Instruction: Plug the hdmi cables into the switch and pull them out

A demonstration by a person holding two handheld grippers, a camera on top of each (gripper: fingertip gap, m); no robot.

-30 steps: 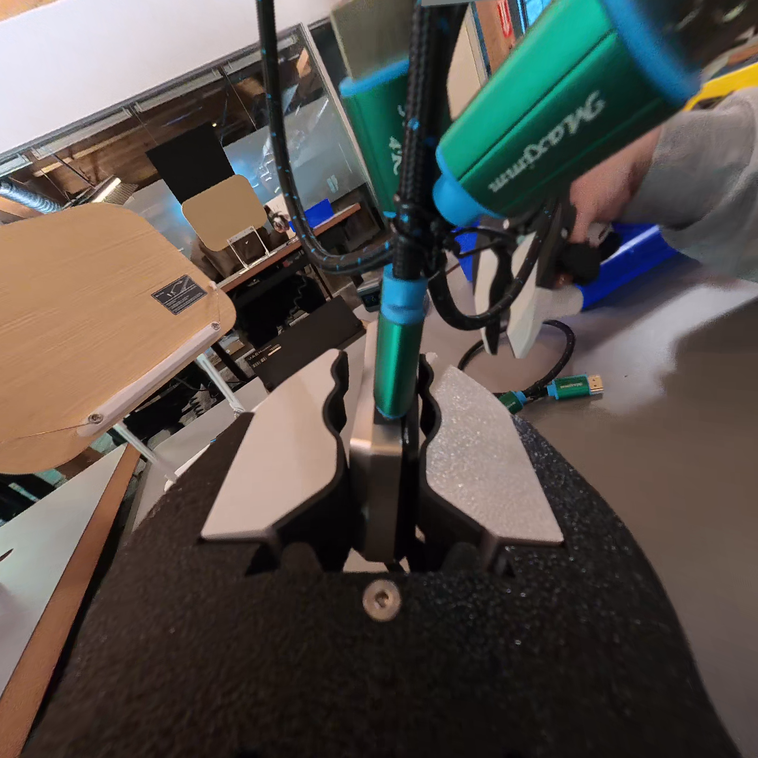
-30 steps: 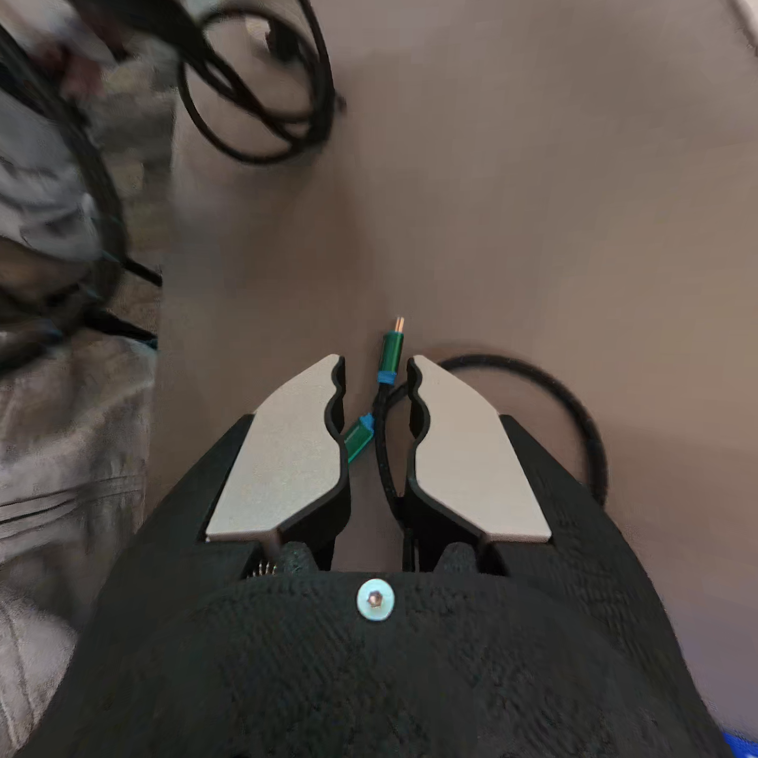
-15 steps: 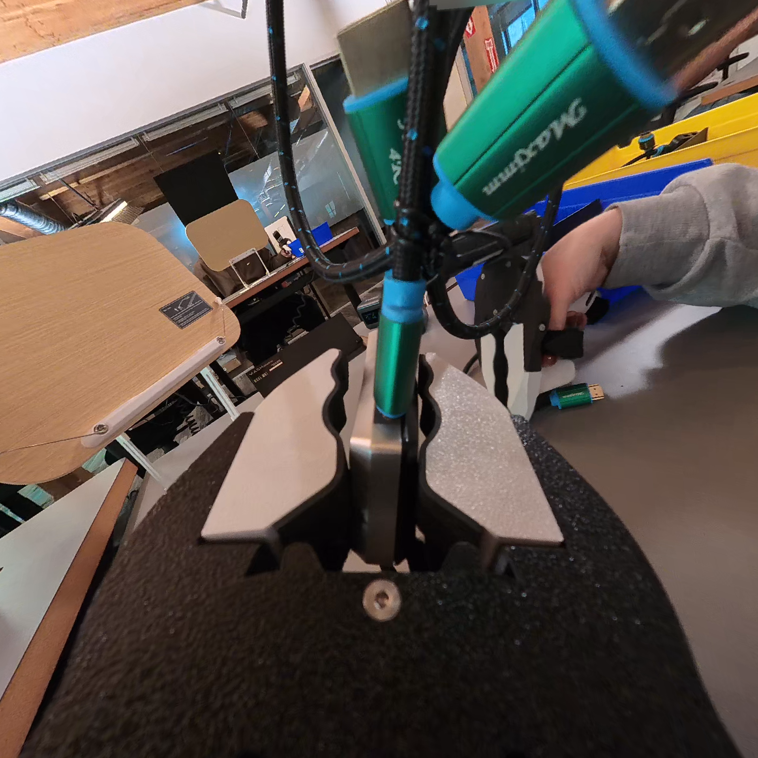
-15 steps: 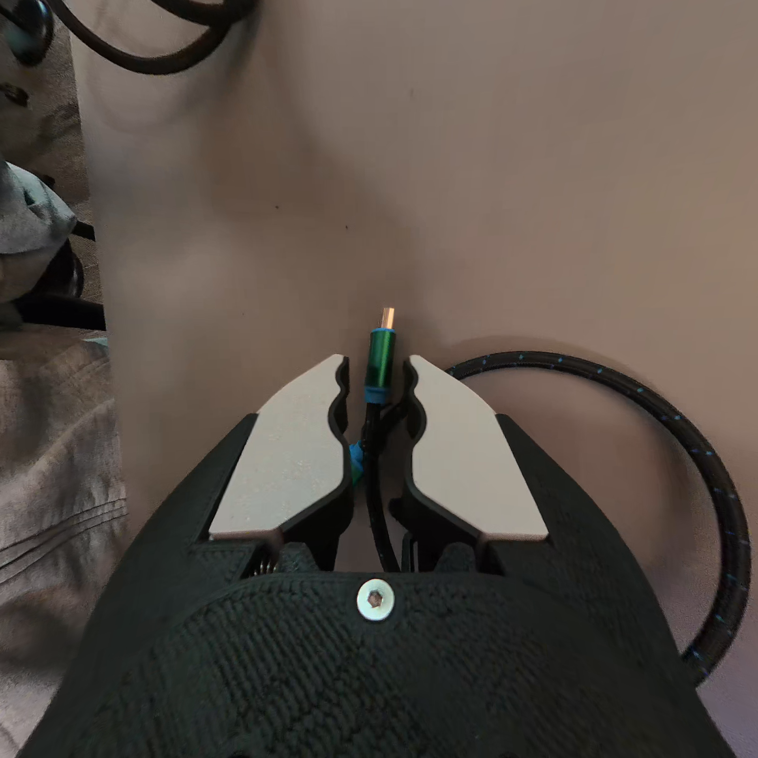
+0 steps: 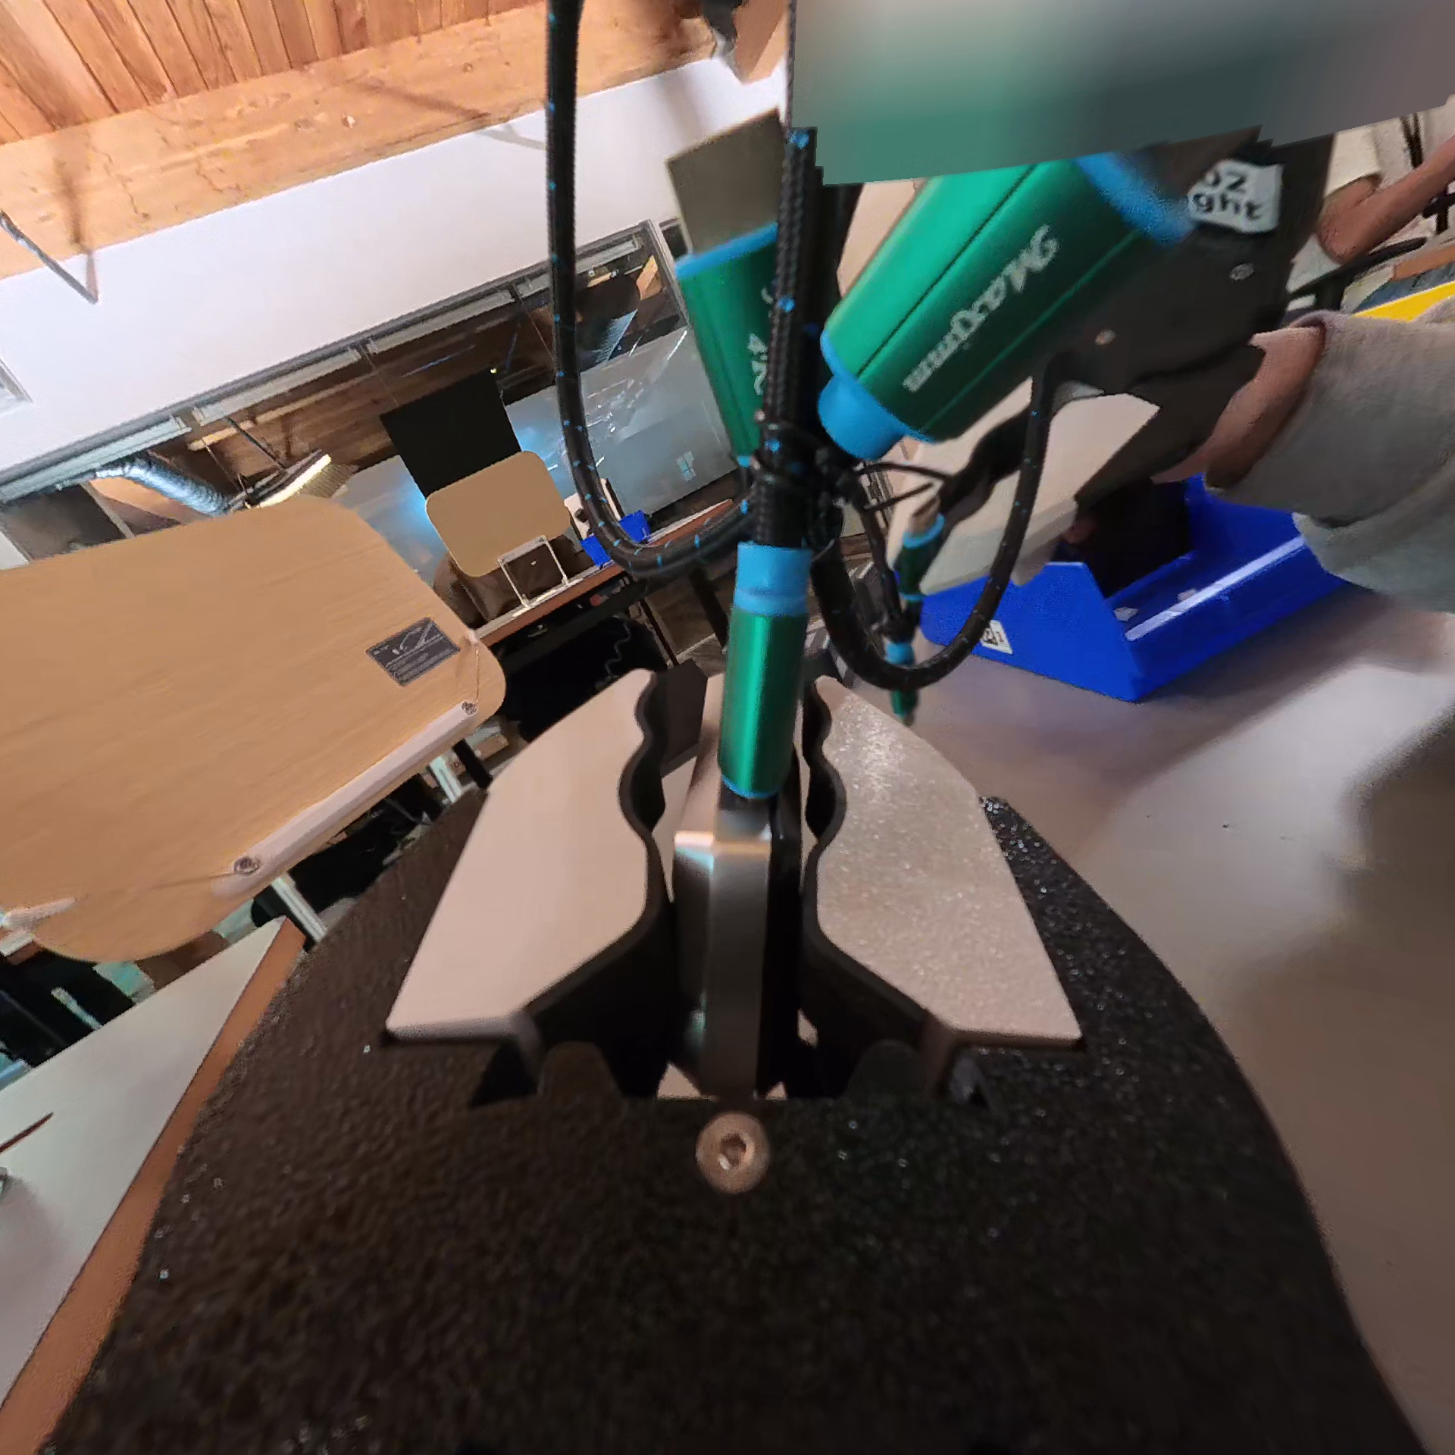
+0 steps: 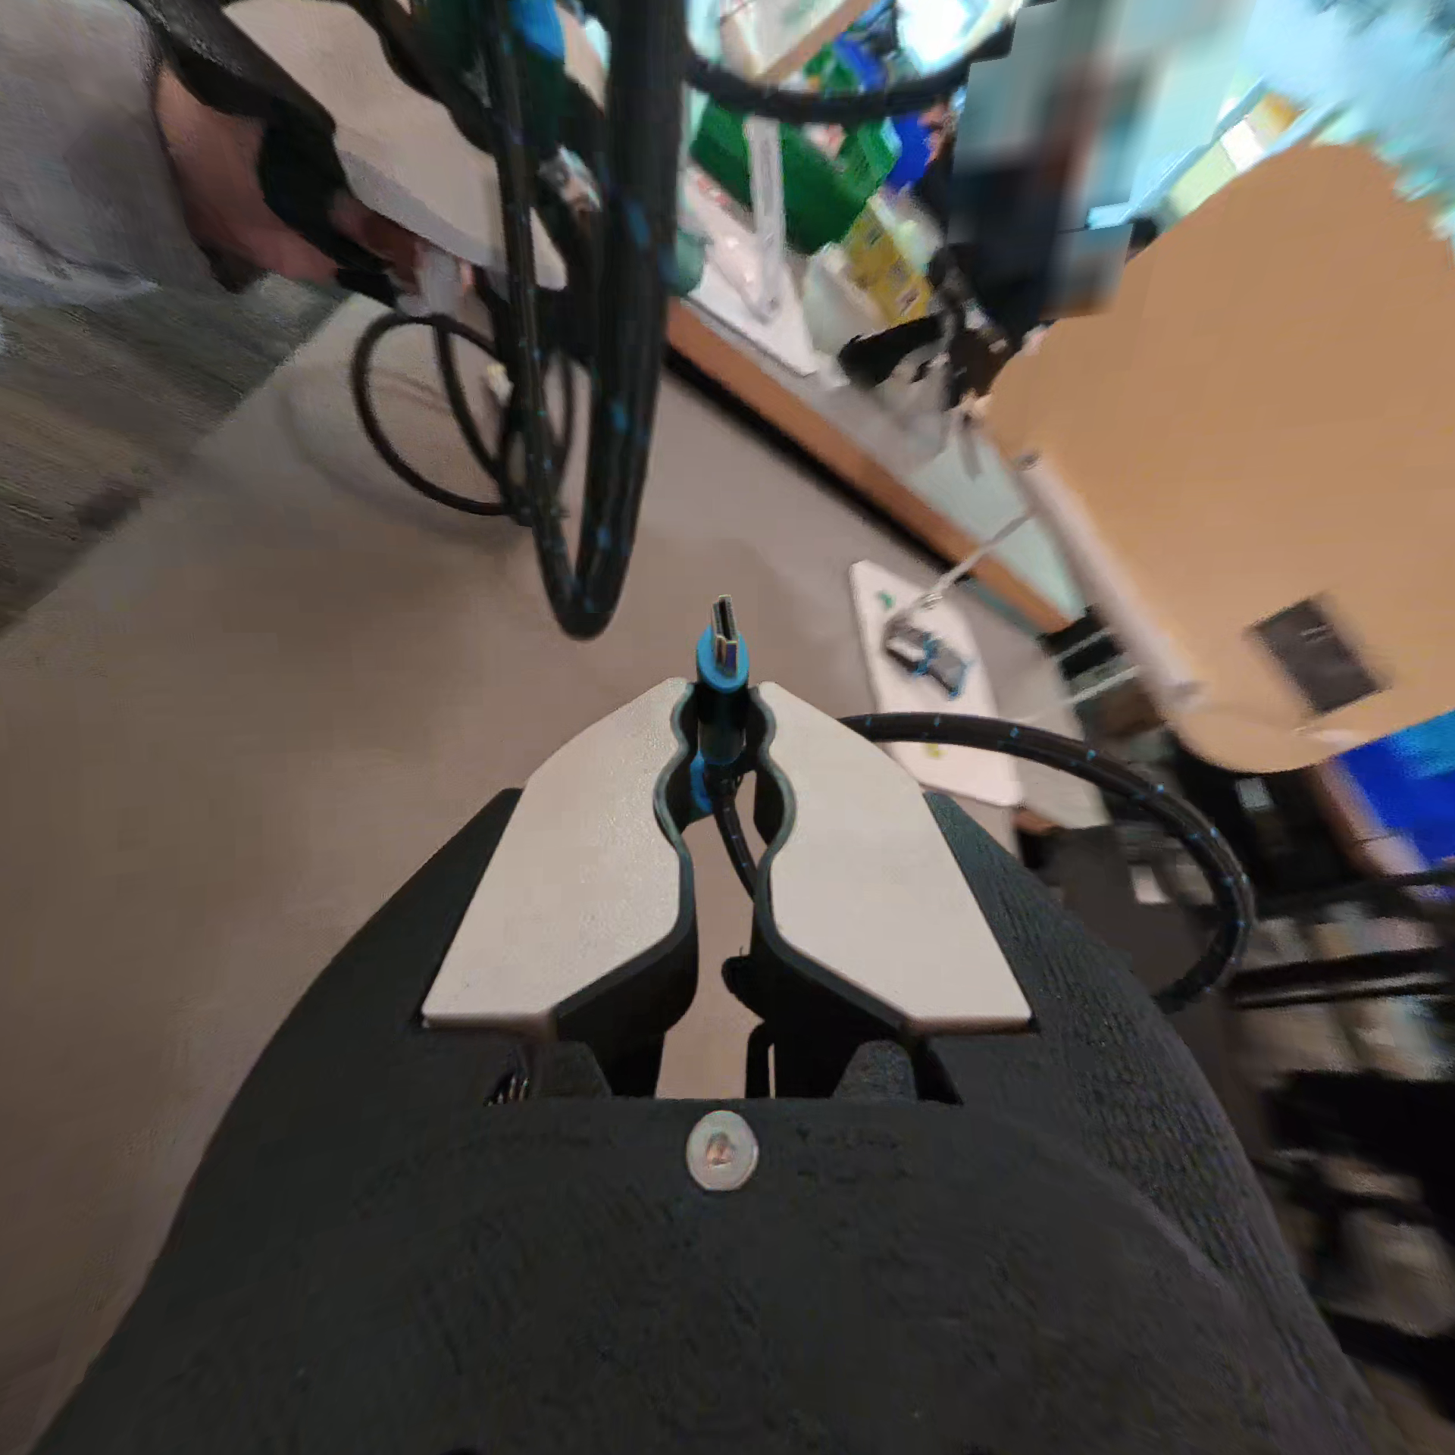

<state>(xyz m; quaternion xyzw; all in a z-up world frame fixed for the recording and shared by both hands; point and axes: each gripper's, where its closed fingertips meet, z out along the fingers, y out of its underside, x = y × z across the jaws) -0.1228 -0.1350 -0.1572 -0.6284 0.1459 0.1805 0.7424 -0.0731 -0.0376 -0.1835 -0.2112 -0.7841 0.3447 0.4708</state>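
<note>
My left gripper (image 5: 736, 682) is shut on a flat silver box (image 5: 720, 905) and holds it on edge above the grey table (image 5: 1181, 866). A green plug with a blue collar (image 5: 760, 693) sits in the box's top end. Its black braided cable (image 5: 567, 315) loops upward. Two more large green plugs (image 5: 984, 315) hang close to the lens. My right gripper (image 6: 722, 693) is shut on a small green and blue plug (image 6: 720, 653), its metal tip pointing forward, lifted off the table. The plug's braided cable (image 6: 1102, 771) curves off right. In the left wrist view the right gripper (image 5: 929, 543) hangs at the upper right, held by a hand.
A blue bin (image 5: 1142, 622) stands at the table's far right. A wooden panel (image 5: 197, 693) juts in at the left. A white card with a small device (image 6: 929, 669) lies ahead of the right gripper. A thin black cable coil (image 6: 441, 425) and a hanging braided loop (image 6: 583, 551) are ahead left. The tips of one gripper are about 12 cm away from the tips of the other. From the left gripper's tips to the wooden panel (image 5: 197, 693) is close to 40 cm.
My right gripper closed on the small plug that lay on the table and lifted it, tilting up toward the room. My left gripper kept its hold on the silver box.
</note>
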